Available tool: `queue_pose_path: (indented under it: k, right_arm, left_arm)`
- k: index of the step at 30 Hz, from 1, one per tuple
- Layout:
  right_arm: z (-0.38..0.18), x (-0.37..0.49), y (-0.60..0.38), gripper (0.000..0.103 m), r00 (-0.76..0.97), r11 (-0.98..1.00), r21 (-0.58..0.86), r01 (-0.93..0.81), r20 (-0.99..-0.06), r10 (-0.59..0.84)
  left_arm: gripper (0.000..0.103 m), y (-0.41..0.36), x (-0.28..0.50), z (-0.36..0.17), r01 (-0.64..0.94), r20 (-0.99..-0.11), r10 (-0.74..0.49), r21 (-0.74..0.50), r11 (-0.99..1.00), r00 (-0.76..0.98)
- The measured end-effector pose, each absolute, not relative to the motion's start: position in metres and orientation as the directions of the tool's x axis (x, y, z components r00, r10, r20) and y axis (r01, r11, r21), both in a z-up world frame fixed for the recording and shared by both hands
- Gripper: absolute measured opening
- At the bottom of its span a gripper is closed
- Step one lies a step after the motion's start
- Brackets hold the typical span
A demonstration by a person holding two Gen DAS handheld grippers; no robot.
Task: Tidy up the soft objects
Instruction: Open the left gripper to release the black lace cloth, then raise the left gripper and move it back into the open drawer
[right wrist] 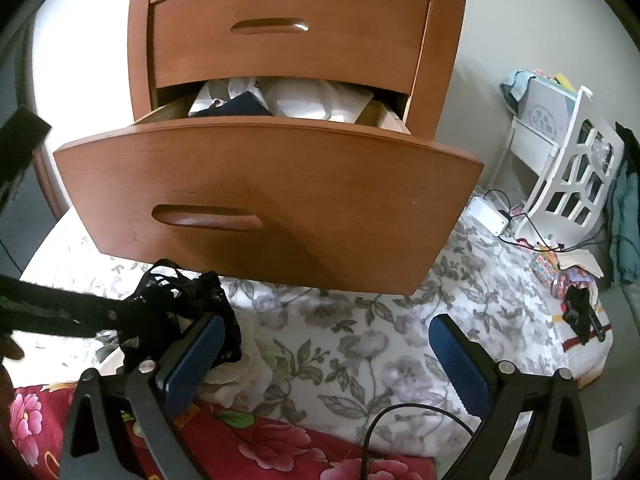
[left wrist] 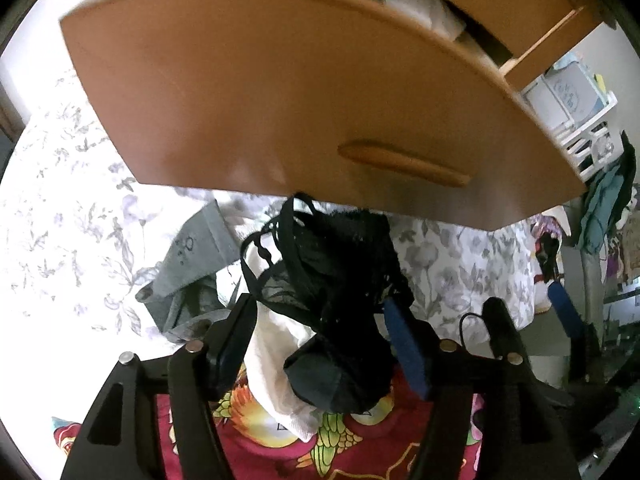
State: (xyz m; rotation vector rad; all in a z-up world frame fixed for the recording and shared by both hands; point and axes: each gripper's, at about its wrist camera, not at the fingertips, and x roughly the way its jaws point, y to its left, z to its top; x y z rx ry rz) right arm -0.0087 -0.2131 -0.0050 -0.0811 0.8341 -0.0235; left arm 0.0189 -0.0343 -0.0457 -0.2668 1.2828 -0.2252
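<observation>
Black lace underwear [left wrist: 340,264], tangled with a white cloth [left wrist: 276,344], lies on the flowered bedsheet [right wrist: 360,340] below the open wooden drawer [right wrist: 280,184]. It sits between the spread left tongs [left wrist: 316,340], unpinched; the right tongs [right wrist: 328,356], also spread, stand just right of it.

Colours here are all over the place. The nightstand [right wrist: 288,92] and its pulled-out drawer [right wrist: 272,204] are a warm orange-brown wood. The bedsheet [right wrist: 360,344] is white with a grey flower-and-leaf print. On it sits black lace underwear [left wrist: 332,264] over a plain white cloth [left wrist: 276,344], next to a grey garment [left wrist: 192,256]. The blanket [right wrist: 256,444] is deep red with pink flowers and green leaves. The gripper [right wrist: 324,364] frames are black with blue pads. The little shelf [right wrist: 572,176] is white.
</observation>
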Motion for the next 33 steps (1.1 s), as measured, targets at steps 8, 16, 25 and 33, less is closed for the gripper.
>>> queue_pose_path:
  k: [8,16,25,33]
  right_arm:
    - [-0.006,-0.007,-0.213,0.103,0.665,0.996,-0.086,-0.001,-0.744,-0.063]
    - [-0.012,0.007,-0.220,0.103,0.630,0.998,-0.055,0.015,-0.775,-0.052]
    - [-0.008,0.015,-0.222,0.103,0.646,1.000,-0.028,0.004,-0.763,-0.024]
    - [-0.010,0.024,-0.229,0.103,0.635,1.000,0.002,0.028,-0.773,-0.016]
  left_arm:
    - [0.079,-0.027,0.015,-0.024,0.025,-0.889,-0.304,-0.315,0.949,0.343]
    - [0.097,-0.023,0.012,-0.010,0.032,-0.863,-0.311,-0.325,0.945,0.398]
    - [0.098,-0.020,0.008,0.037,0.102,-0.811,-0.324,-0.316,0.943,0.487]
    - [0.098,-0.003,0.032,0.107,0.116,-0.730,-0.261,-0.244,0.963,0.632]
